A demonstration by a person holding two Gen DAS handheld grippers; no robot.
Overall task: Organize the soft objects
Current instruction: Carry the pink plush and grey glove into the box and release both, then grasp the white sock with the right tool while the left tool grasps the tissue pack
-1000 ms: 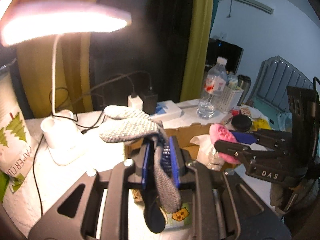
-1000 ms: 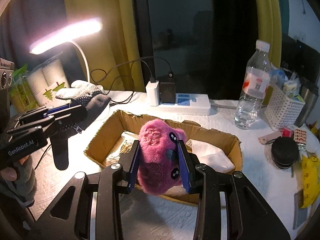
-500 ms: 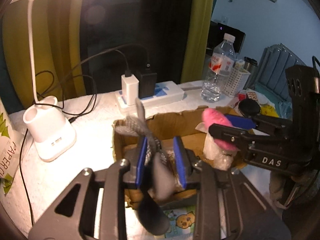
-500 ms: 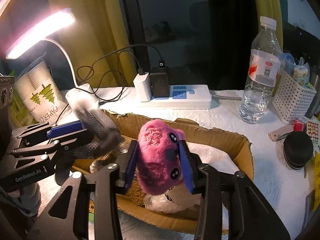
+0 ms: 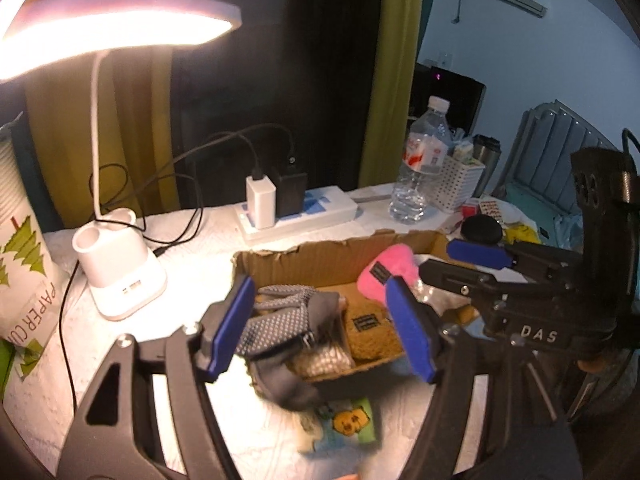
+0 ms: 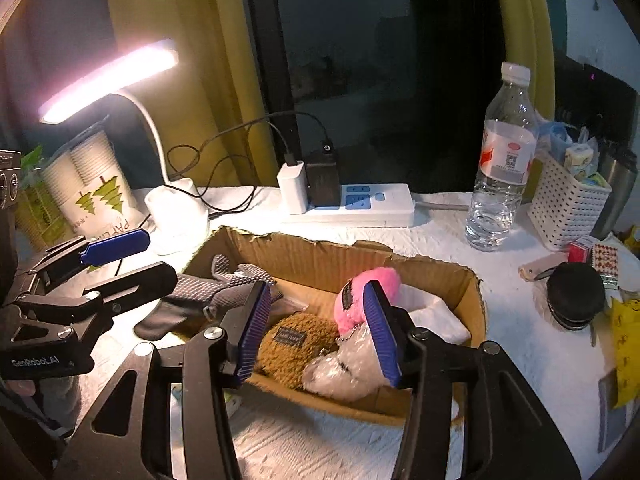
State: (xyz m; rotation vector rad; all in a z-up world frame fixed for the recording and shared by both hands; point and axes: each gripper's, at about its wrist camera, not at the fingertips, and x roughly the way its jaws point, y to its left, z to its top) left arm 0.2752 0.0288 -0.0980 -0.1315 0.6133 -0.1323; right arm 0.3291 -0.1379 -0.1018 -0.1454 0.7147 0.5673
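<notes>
A cardboard box [image 6: 320,258] [image 5: 316,262] sits mid-table. A grey dotted glove [image 5: 280,320] [image 6: 208,292] lies over its left rim, its cuff hanging outside. A pink plush toy [image 6: 362,292] [image 5: 386,270] lies inside on a brown plush [image 6: 296,340] and a bubble-wrapped bundle [image 6: 344,372]. My left gripper [image 5: 322,332] is open just above the glove. My right gripper [image 6: 318,328] is open over the box, with the pink plush by its right finger.
A lit white desk lamp [image 5: 120,280] stands to the left of the box, beside a pack of paper cups [image 6: 88,188]. Behind are a power strip [image 6: 352,204] with cables, a water bottle [image 6: 500,184] and a white basket [image 6: 568,200]. A black round case [image 6: 574,296] lies at the right.
Both grippers have opened. The glove dropped from my left gripper onto the box's left rim. The pink plush dropped from my right gripper into the box.
</notes>
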